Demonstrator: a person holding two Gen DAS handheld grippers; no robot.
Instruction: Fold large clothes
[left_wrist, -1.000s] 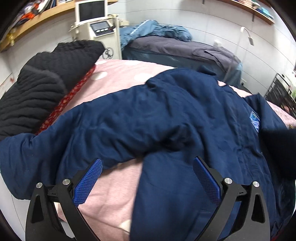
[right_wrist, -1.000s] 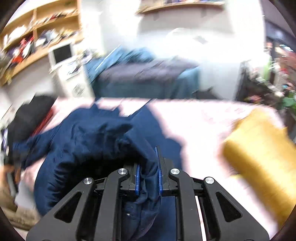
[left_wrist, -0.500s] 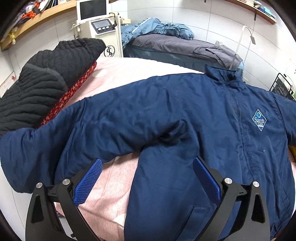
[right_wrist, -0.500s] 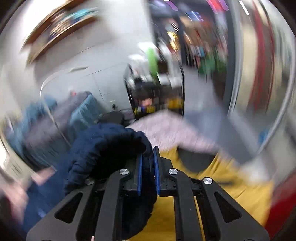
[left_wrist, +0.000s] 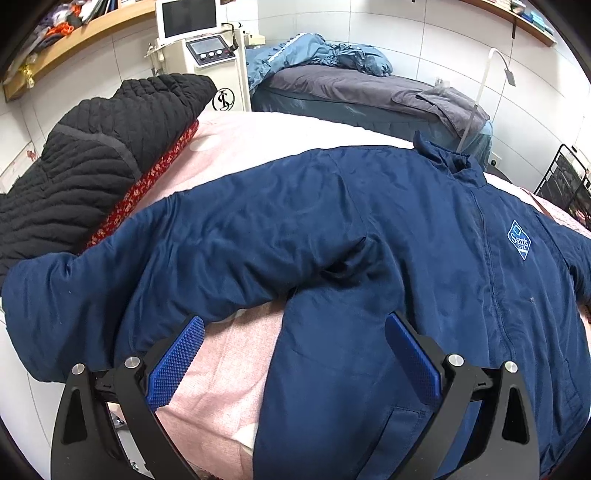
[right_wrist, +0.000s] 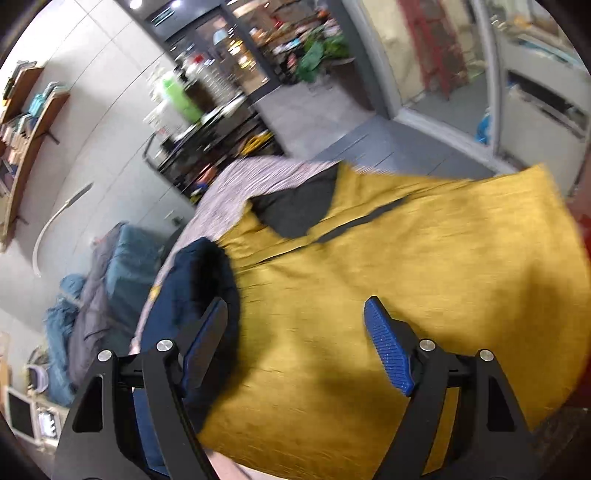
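Observation:
A large navy jacket (left_wrist: 369, 240) with a white chest logo lies spread front-up across the pink bed (left_wrist: 229, 369), both sleeves stretched out. My left gripper (left_wrist: 295, 354) hovers open over the jacket's lower left side, nothing between its pads. In the right wrist view my right gripper (right_wrist: 295, 336) has its jaws opening, wide apart; the navy sleeve cuff (right_wrist: 199, 273) lies against its left finger (right_wrist: 207, 339), no longer pinched. Under the gripper lies a mustard-yellow garment (right_wrist: 406, 277).
A black quilted coat (left_wrist: 85, 155) with a red patterned lining is piled at the bed's left edge. A white machine with a screen (left_wrist: 199, 48) and a second bed with blue bedding (left_wrist: 351, 85) stand behind. A black wire rack (left_wrist: 565, 181) sits at right.
My right gripper swung rightward carrying the navy sleeve, rolled over, and let it go above the yellow garment. The jacket went from bunched to spread flat. My left gripper stayed put.

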